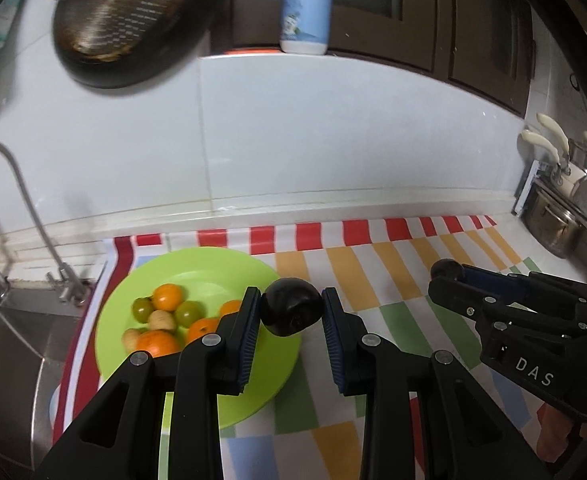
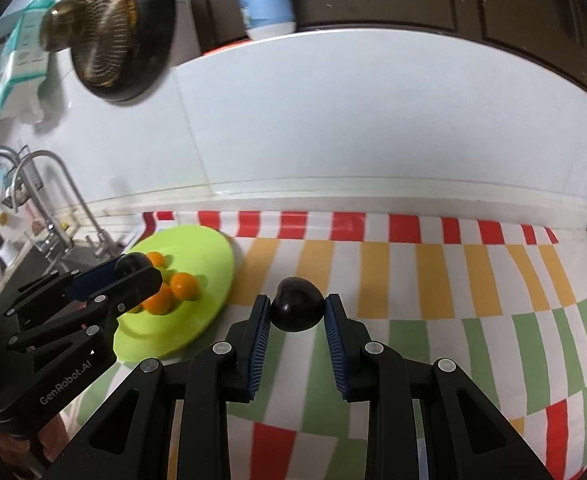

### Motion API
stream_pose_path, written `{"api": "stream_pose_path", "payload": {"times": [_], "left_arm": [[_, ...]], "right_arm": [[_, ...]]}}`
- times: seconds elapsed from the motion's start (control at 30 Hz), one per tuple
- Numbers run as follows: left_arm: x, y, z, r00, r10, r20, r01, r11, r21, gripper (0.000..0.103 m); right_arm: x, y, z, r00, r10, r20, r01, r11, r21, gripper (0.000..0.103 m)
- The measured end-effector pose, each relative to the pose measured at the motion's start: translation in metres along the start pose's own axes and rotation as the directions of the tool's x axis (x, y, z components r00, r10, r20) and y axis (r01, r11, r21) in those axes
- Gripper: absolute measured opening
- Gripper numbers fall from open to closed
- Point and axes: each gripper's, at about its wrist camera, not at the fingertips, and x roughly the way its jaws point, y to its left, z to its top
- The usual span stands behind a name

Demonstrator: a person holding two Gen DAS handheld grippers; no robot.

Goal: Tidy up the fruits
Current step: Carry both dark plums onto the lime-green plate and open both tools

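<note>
My left gripper [image 1: 291, 312] is shut on a dark plum [image 1: 291, 309] and holds it over the right rim of a green plate [image 1: 209, 272]. The plate holds several oranges [image 1: 167, 297], green fruits [image 1: 188, 313] and pale small fruits [image 1: 159, 319]. My right gripper [image 2: 297, 312] is shut on a second dark plum [image 2: 296, 307] above the striped cloth, right of the plate [image 2: 197, 248]. Each gripper also shows in the other's view: the right one [image 1: 447, 276] with its plum [image 1: 445, 269], the left one [image 2: 137, 272] with its plum [image 2: 131, 264] over the plate.
A colourful checked cloth [image 1: 393, 264] covers the counter. A sink and tap [image 1: 21, 200] lie left of the plate. A white tiled wall stands behind. A dark pan [image 1: 125, 20] hangs above, a white bottle [image 1: 307, 4] stands on a ledge, pots [image 1: 561, 216] at the right.
</note>
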Motion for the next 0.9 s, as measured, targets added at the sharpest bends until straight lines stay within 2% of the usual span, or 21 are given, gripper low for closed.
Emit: {"api": "stream_pose_path", "payload": {"times": [0.43, 0.9], "left_arm": [[-0.027, 0.041, -0.018, 0.995, 0.098, -0.010, -0.099, 0.993, -0.061, 0.031], [-0.018, 0.076, -0.032, 0.991, 0.132, -0.038, -0.135, 0.985, -0.104, 0.031]], "right_arm": [[0.004, 0.046, 0.006, 0.995, 0.098, 0.003, -0.097, 0.990, -0.105, 0.029], [0.044, 0.089, -0.001, 0.976, 0.199, -0.089, -0.212, 0.961, -0.178, 0.029]]}}
